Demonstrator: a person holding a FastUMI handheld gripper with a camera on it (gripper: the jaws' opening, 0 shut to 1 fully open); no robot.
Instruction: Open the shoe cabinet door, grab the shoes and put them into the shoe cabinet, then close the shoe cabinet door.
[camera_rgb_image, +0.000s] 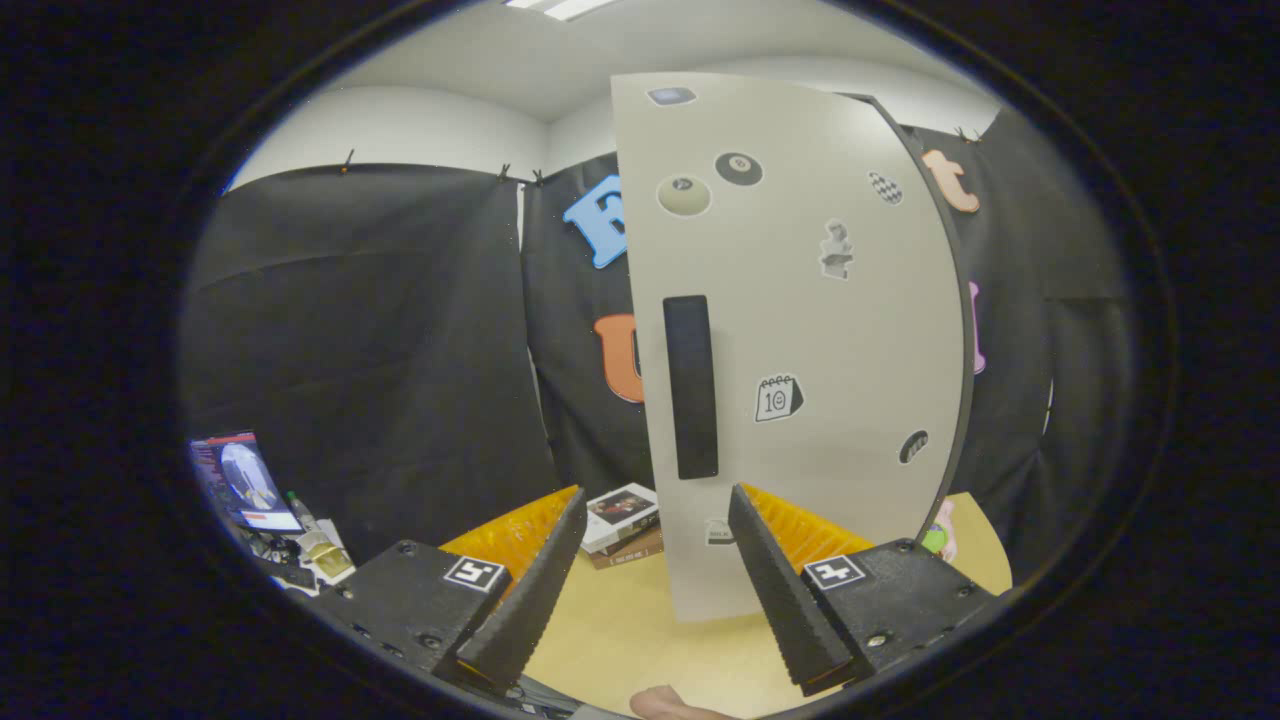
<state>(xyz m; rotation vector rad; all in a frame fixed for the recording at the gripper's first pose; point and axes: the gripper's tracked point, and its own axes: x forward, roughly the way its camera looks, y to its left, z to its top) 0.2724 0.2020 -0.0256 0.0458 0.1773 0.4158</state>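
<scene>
Grey stickered cabinet door (800, 330), black handle (691, 386), beyond open claw (655, 520).

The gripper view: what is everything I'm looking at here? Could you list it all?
Cabinet door: one, pale grey with stickers, upright just beyond the fingers.
Door handle: one, black, vertical bar on the door.
Table: one, light wood, under the fingers.
Books: small stack, white and brown, on the table beside the door.
Screen: one, lit, far off by the left finger.
Bottle: one, gold-capped, next to the screen.
Gripper: one, fingers open, holding nothing, the door's lower edge between them.
</scene>
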